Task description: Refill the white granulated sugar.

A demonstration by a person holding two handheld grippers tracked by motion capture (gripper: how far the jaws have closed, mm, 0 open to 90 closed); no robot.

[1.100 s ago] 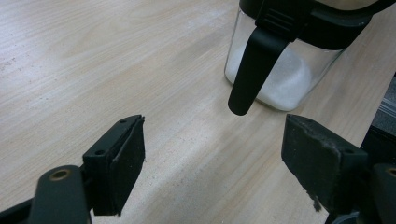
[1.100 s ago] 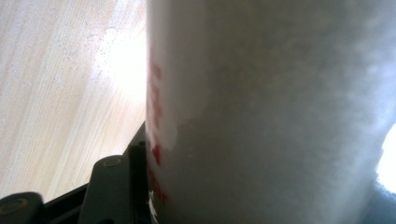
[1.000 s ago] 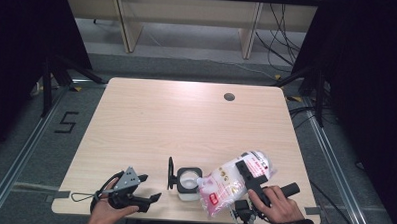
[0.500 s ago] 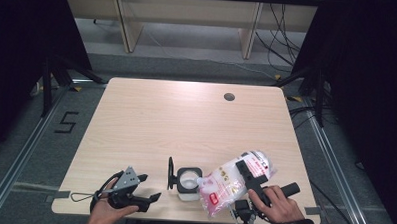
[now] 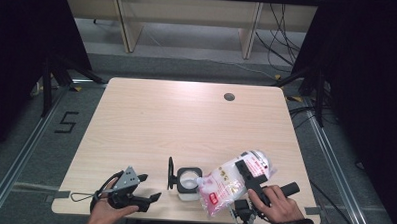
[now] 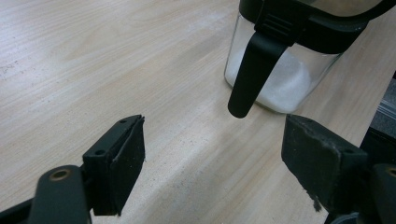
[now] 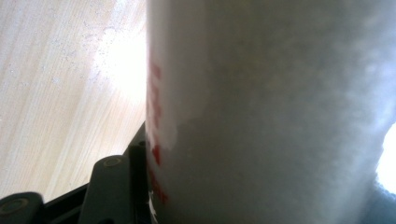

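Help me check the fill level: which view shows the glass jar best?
The left gripper view: the jar is close, its clear wall showing white grains low inside. The high view shows it small from above, lid open, with the bag tilted over it. The right gripper view gives nothing of it.

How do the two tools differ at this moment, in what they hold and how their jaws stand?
The right tool is clamped on a clear bag of white grains, tilted toward the open glass jar; the left tool holds nothing. In the right gripper view the bag presses against the right tool's jaw, while in the left gripper view the left tool's jaws stand wide apart over bare table, short of the jar. Both sit in a hand near the table's front edge.
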